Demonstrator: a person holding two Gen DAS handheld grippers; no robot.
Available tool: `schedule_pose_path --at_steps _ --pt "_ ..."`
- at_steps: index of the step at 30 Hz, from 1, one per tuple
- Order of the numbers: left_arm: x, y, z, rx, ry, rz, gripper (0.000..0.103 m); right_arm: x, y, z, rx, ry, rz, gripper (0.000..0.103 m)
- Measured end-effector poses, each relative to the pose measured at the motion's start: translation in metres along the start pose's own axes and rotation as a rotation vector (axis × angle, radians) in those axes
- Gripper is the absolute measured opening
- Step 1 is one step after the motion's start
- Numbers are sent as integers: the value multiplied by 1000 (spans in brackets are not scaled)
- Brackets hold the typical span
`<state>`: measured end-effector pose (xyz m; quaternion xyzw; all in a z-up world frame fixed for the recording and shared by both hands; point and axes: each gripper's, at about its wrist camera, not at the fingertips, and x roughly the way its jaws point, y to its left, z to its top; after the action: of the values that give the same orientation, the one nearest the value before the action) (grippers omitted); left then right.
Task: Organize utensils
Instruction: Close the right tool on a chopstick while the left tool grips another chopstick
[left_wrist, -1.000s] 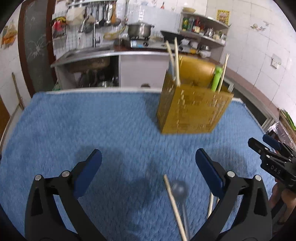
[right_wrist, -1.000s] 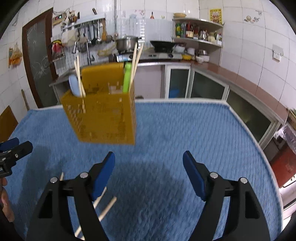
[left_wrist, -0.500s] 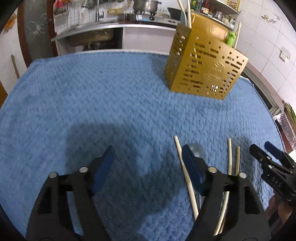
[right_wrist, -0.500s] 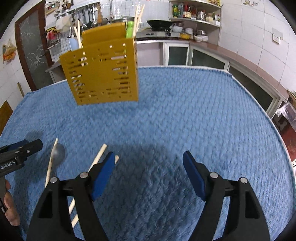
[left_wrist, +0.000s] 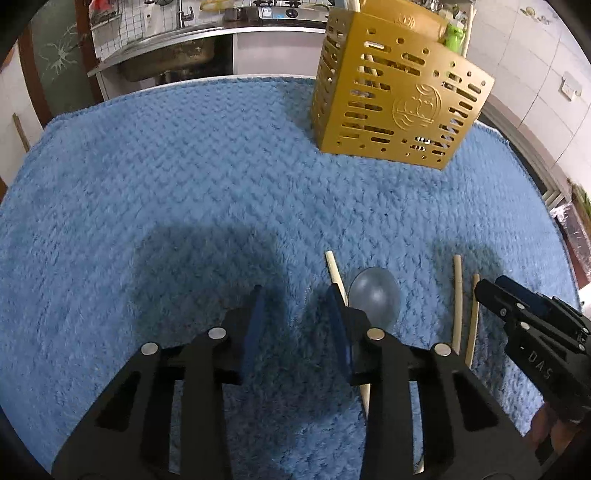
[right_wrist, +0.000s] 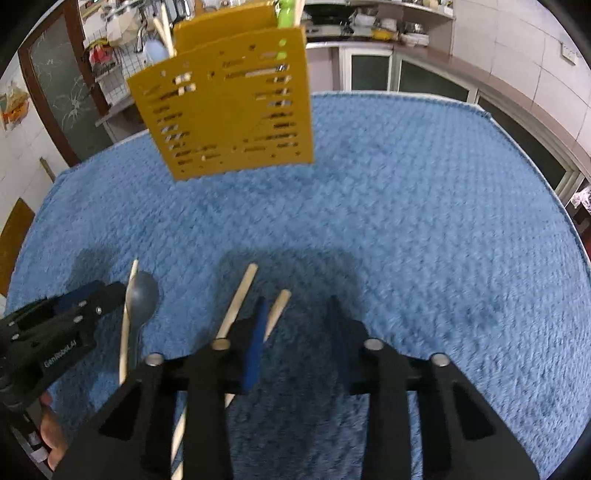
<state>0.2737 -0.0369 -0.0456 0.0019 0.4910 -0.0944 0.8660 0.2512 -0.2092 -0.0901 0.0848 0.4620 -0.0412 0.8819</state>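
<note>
Both claws have dropped toward the bench: left claw (left_wrist: 295, 314) and right claw (right_wrist: 297, 325) are closing, nothing between them. Chopsticks (right_wrist: 236, 302) and spoon (left_wrist: 373, 295) lie loose short of the yellow holder (left_wrist: 399, 96), so pickup seems imminent

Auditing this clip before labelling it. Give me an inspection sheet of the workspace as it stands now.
Surface: blue textured cloth covers the table.
Job's things: yellow slotted utensil holder standing upright at the far side, chopsticks and a green utensil inside; grey spoon and three loose chopsticks lying flat on the cloth.
Clutter: nothing seen.
Grippers: left gripper and right gripper low over the cloth, jaws closing, nothing between them.
Cables: nothing seen.
Surroundings: tiled kitchen, sink, shelves, cabinets.
</note>
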Motion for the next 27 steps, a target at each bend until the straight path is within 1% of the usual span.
schedule_pose_path --at_steps 2,4,6,10,13,15,16,18,19,22,27 --pt "3 -2 1 8 4 15 32 0 2 0 -1 6 -8 29" --pt "6 -6 4 15 9 28 32 1 3 1 5 20 3 24" --pt "9 -10 6 27 14 45 32 7 6 1 3 63 15 25" --pt "13 -19 11 51 22 87 32 10 13 4 1 71 -13 25" --pt "13 -21 15 61 26 97 32 10 14 6 3 75 -7 25" --pt "13 -20 15 66 22 96 30 11 13 6 -6 78 -4 23" --pt "13 -21 16 69 19 94 25 11 13 7 -14 74 -5 17" --pt "13 -23 16 81 15 100 19 10 12 7 -28 70 -1 14" --pt "12 -22 16 83 13 110 14 10 12 8 -37 72 9 13" --pt "12 -19 16 80 16 101 10 7 9 10 -68 69 16 8" --pt "9 -9 17 58 27 65 8 4 1 14 -91 59 5 8"
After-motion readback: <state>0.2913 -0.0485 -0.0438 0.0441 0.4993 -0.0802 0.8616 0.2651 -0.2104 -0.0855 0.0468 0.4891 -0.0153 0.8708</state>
